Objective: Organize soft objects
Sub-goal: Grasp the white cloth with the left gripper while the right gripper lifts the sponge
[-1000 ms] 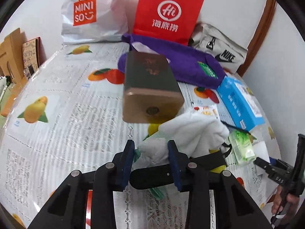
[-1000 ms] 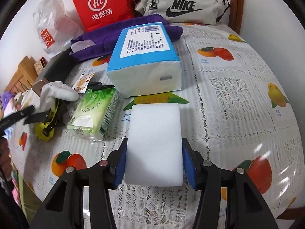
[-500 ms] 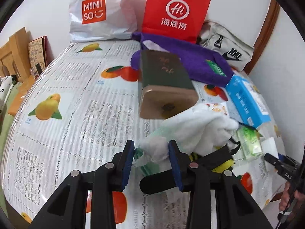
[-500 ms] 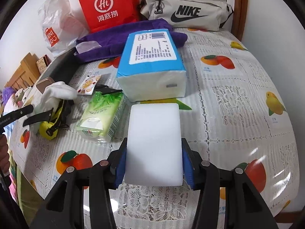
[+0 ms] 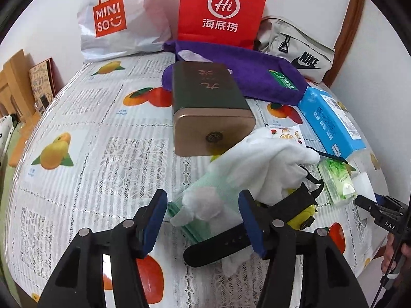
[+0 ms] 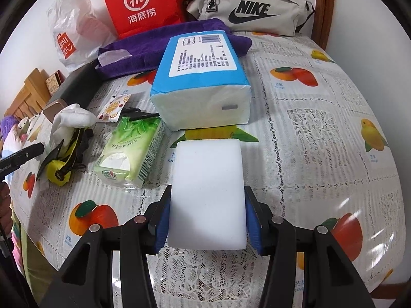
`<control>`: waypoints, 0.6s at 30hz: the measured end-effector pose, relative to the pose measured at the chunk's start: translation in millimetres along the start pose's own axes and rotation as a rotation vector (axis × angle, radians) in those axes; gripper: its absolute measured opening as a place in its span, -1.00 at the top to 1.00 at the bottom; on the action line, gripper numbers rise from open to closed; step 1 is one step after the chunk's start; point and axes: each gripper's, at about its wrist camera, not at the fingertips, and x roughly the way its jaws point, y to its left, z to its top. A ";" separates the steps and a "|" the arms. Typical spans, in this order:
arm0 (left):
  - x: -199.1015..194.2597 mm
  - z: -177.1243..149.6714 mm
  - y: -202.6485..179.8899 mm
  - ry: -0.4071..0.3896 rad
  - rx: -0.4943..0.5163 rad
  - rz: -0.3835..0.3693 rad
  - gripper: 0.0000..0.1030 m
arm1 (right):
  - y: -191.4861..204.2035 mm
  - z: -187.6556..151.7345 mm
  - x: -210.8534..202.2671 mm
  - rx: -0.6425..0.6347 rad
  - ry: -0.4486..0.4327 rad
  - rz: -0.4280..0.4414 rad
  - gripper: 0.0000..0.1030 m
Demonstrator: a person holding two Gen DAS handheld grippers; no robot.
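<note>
The white cloth (image 5: 259,164) lies bunched on the table (image 5: 102,133), draped over a yellow thing with black straps (image 5: 303,213) and touching the front of the brown tin (image 5: 208,107). One risk, as I judge it: the cloth's loose folds sit on that strapped thing, so a fresh grab could hook a strap and drag the clutter along. The black strap (image 5: 221,243) crossing just before the left tool's right finger could also snag.

The left tool (image 5: 203,218) has just been opening; its 2 blue pads (image 5: 156,218) now stand apart from the cloth's near end, which lies between them untouched, so the cloth is released.

The right tool (image 6: 206,220) is closed on the white sponge (image 6: 208,192), both pads pressed on its long sides. The sponge points toward the blue tissue pack (image 6: 203,87), with the green tissue packet (image 6: 131,151) just to its left. Soft foam can buckle or slip out if squeezed unevenly, and pushing forward may nudge the blue pack.
</note>
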 end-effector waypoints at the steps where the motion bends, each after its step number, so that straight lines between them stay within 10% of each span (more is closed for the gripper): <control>1: -0.5 0.6 0.0 -0.002 -0.002 0.000 -0.08 | 0.1 -0.3 0.0 -0.002 0.000 0.000 0.01; 18: -6.4 9.4 6.9 -0.040 -0.043 -0.032 0.47 | -1.2 1.8 -14.5 -0.013 -0.043 -0.007 0.03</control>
